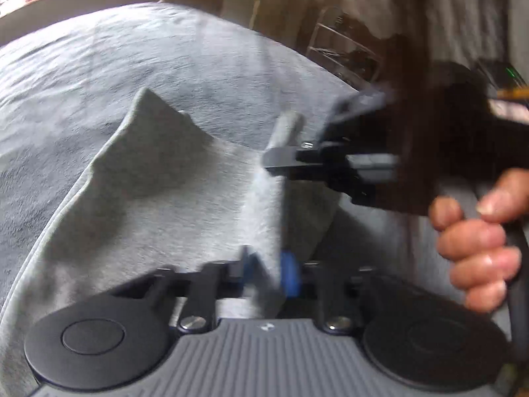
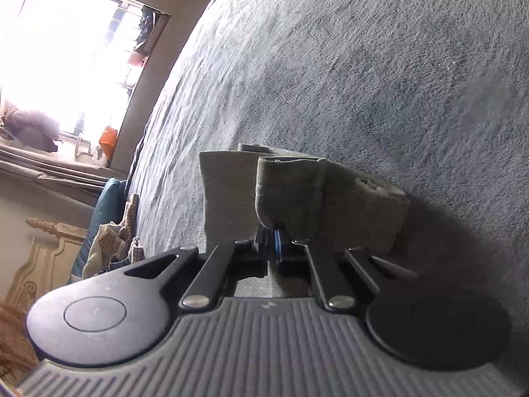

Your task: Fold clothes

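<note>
Here, left gripper point(image 1: 264, 269) pinched tight on a fold of the one pale grey-green soft cloth garment point(image 1: 158, 198), blue pads nearly meeting with fabric squeezed between them. Right gripper point(image 2: 271, 243) likewise clamped on a bunched, rolled edge of the same garment point(image 2: 291, 192), dark finger and blue pad almost together. Garment lifted at both grips, the rest draped across the grey plush blanket point(image 1: 115, 66) covering the bed. Seen from the left wrist: right gripper point(image 1: 281, 162) crossing in blurred, a bare hand point(image 1: 479, 238) curled round its handle. Two grippers, one garment, one hand visible.
</note>
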The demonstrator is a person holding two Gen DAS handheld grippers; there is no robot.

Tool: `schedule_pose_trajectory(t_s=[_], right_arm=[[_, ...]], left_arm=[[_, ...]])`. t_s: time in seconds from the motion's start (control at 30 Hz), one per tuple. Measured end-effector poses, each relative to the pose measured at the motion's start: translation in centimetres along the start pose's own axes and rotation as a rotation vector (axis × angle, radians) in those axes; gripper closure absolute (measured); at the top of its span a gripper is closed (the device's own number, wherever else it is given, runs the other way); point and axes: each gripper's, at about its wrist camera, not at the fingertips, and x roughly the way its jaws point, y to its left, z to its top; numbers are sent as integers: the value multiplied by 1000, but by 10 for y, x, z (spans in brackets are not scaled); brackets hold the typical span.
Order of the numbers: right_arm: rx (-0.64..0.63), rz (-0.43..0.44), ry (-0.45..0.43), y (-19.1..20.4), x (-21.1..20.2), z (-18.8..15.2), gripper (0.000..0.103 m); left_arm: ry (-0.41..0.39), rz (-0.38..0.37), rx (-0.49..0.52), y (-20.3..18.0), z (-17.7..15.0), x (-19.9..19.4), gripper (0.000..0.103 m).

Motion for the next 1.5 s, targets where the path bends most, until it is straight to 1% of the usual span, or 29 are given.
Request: schedule_pose_trajectory(t_s=[0.1,0.13,0.2,0.27,0.3,0.33,0.4,0.47,0.53,0.6,0.63,0.67,0.7,0.73,0.83,0.87,0.9,0.93,0.97,1.0,1.07,1.13,1.23,1.27,1.3,1.33,1.4,1.43,1.5], right_arm=[[13,32,-6,0,-3,0,101],[20,43,-9,-1,-7,1,97],[76,54,-23,-12,-19,-1,95],[150,47,-33,-28,-30,-9,81],[189,41,-36,-37,-35,-14,69],[218,28,-24,-45,-36,-20,67],[253,-12,38,-58,-29,-35,64],[293,-13,82,-68,-18,-48,61],[320,3,83,-71,-10,-55,62],[300,-12,61,-66,-9,-57,60],[290,-19,50,-63,-8,-58,64],[256,-43,38,-58,-11,-60,66],[191,-87,23,-51,-20,-65,74],[126,-131,7,-44,-28,-69,79],[-70,-262,-38,-23,-53,-83,82],[-136,-305,-53,-16,-61,-87,81],[-201,-349,-68,-9,-69,-92,77],[-267,-392,-83,-2,-78,-96,77],[-331,-380,-83,7,-80,-102,77],[-397,-304,-53,20,-74,-111,77],[-559,-192,37,48,-49,-135,77],[-707,-121,114,65,-25,-162,77],[-908,-86,262,69,2,-205,80],[-957,-83,287,65,4,-215,80],[-983,-90,281,55,-4,-222,81],[-960,-100,280,46,-12,-220,81],[-793,-124,291,29,-30,-199,81],[-695,-120,271,21,-37,-184,79],[-461,-69,169,6,-47,-143,78]], left_arm=[[-27,-53,-139,29,13,-13,99],[-39,-72,-189,40,18,-19,99],[-59,-109,-286,64,27,-30,99],[-68,-137,-366,88,34,-39,99],[-70,-138,-389,98,37,-42,99],[-77,-139,-405,105,39,-46,99],[-86,-139,-430,118,44,-52,99],[-92,-136,-435,123,45,-56,99],[-99,-136,-439,126,46,-60,99],[-99,-141,-441,123,50,-60,99],[-97,-144,-439,121,49,-60,99],[-94,-148,-435,118,49,-59,99],[-90,-152,-428,116,49,-59,99],[-88,-155,-421,114,49,-59,99],[-82,-156,-405,109,48,-62,99],[-80,-157,-399,108,48,-63,99],[-78,-157,-394,107,48,-64,99],[-76,-157,-388,105,48,-64,99],[-74,-158,-383,104,48,-65,99],[-71,-158,-380,102,48,-66,99],[-67,-158,-385,101,47,-64,99],[-64,-161,-377,97,45,-61,99],[-58,-165,-365,91,42,-57,99],[-55,-170,-359,89,40,-54,99],[-51,-172,-349,86,37,-51,99],[-46,-174,-338,83,34,-48,99],[-35,-173,-315,76,27,-41,99],[-28,-174,-303,72,23,-37,99],[-16,-170,-266,63,17,-29,99]])
